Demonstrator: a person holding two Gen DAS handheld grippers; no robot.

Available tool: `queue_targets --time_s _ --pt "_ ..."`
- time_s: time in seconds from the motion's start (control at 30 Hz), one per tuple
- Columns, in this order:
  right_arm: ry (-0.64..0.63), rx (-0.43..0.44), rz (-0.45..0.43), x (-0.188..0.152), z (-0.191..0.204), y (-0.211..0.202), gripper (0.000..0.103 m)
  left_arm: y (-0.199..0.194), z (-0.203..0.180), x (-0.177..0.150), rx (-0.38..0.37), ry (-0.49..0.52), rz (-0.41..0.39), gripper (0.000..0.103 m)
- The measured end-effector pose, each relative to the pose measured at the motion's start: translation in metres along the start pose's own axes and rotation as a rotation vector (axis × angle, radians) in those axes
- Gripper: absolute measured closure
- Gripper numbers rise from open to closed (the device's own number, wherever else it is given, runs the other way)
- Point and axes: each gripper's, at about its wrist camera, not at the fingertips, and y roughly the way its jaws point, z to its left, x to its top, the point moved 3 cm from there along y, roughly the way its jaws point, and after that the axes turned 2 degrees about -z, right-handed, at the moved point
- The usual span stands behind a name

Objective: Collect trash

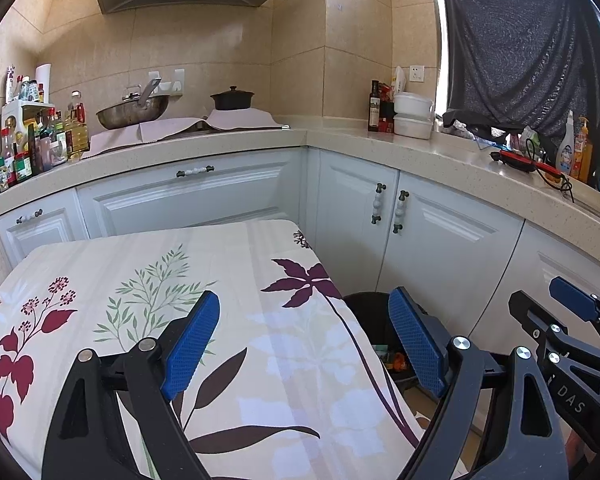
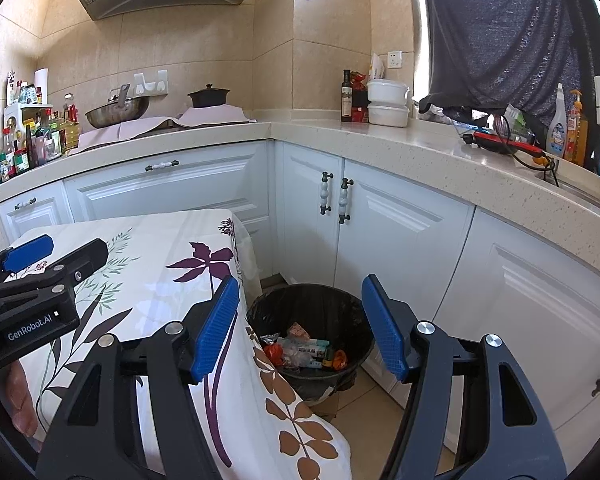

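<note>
Both tools are spread wide with nothing between the pads. The left tool hangs over the floral-cloth bench, the right tool over that bench's edge. The trash sits inside the black bin on the floor beside the bench, by the white cabinets.

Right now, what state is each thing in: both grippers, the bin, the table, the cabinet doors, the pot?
Left gripper: open, empty, over the table.
Right gripper: open, empty, over the bin.
Black round trash bin: upright, lined, wrappers at the bottom.
Floral-cloth table: covered, no trash showing.
White cabinet doors: shut.
Black lidded pot: lid on.
</note>
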Motion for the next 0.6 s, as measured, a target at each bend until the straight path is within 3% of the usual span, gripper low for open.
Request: queue_targets --time_s 0.6 --pt "0.000 0.000 0.001 0.0004 -0.0014 0.0010 0.041 -0.0001 0.0010 -0.0004 -0.003 -0.006 0.003 0.019"
